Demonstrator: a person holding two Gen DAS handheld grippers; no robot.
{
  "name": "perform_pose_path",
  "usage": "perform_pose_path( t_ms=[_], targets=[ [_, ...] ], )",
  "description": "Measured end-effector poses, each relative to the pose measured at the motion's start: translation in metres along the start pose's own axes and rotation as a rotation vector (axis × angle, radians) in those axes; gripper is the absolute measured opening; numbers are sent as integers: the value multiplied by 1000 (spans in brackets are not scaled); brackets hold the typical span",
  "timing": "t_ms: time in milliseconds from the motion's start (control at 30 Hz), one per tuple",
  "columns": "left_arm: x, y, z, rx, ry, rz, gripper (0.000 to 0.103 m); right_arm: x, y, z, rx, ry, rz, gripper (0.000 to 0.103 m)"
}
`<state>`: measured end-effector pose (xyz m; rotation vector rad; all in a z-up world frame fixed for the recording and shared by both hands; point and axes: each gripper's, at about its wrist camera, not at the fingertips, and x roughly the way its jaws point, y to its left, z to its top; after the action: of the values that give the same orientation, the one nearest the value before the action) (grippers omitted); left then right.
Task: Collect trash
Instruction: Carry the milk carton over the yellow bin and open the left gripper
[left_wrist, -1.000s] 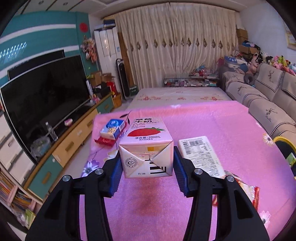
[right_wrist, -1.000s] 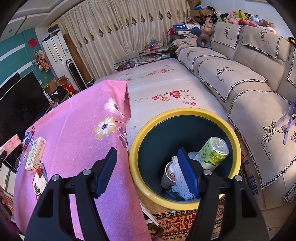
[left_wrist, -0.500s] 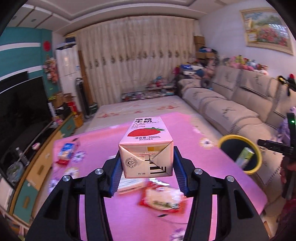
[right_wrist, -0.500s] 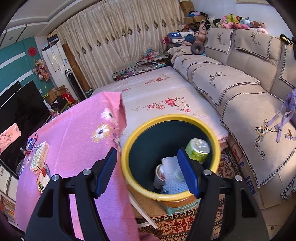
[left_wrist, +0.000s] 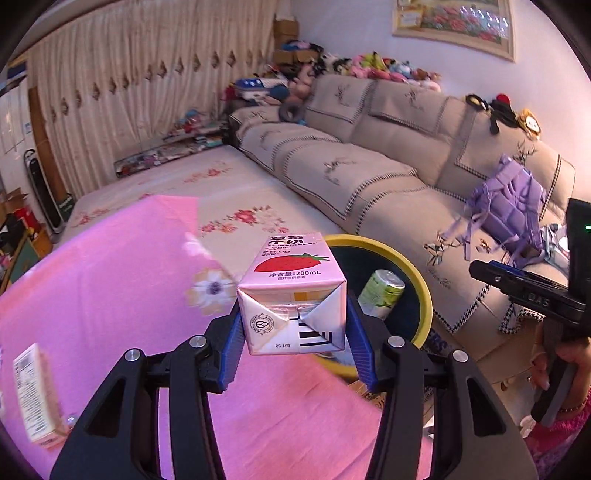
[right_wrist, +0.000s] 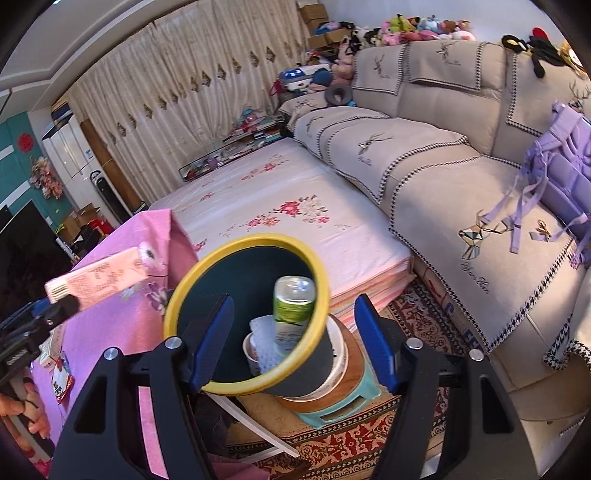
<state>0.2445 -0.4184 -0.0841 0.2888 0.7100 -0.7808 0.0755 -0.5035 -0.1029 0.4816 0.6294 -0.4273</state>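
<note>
My left gripper (left_wrist: 293, 330) is shut on a pink strawberry milk carton (left_wrist: 291, 291) and holds it in the air just short of the yellow-rimmed dark trash bin (left_wrist: 421, 280). The carton also shows at the left of the right wrist view (right_wrist: 99, 278). My right gripper (right_wrist: 291, 341) is open and empty, hovering over the bin (right_wrist: 184, 291). The bin holds a green can (right_wrist: 293, 301), a white mesh wrapper (right_wrist: 266, 343) and a small cup (right_wrist: 251, 349).
The pink-clothed table (left_wrist: 110, 295) carries a flat cardboard box (left_wrist: 35, 395) and a red snack packet (right_wrist: 61, 376). The bin stands on a small stool (right_wrist: 343, 402) on a patterned rug. A beige sofa (left_wrist: 388, 177) with a purple backpack (left_wrist: 509, 214) lies to the right.
My left gripper has swung right with the carton, from over the table to beside the bin. My right gripper has drawn back a little; the bin looks smaller and further left.
</note>
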Motion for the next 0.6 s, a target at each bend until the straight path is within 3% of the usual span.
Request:
perform_pose_path(
  t_ms=[200,400,500,600],
  targets=[
    [72,-35,18,36,83,-32,50,7,-27,1,33,13,-23,64],
    [115,-45,24,47,120,-11,51,12,-40,1,54,22,-31,64],
    [120,-48,25,34,116,11,80,13,-40,1,55,26,-31,64],
    [107,-47,21,30,86,16,81,11,-39,2,52,24,-31,64]
  ],
)
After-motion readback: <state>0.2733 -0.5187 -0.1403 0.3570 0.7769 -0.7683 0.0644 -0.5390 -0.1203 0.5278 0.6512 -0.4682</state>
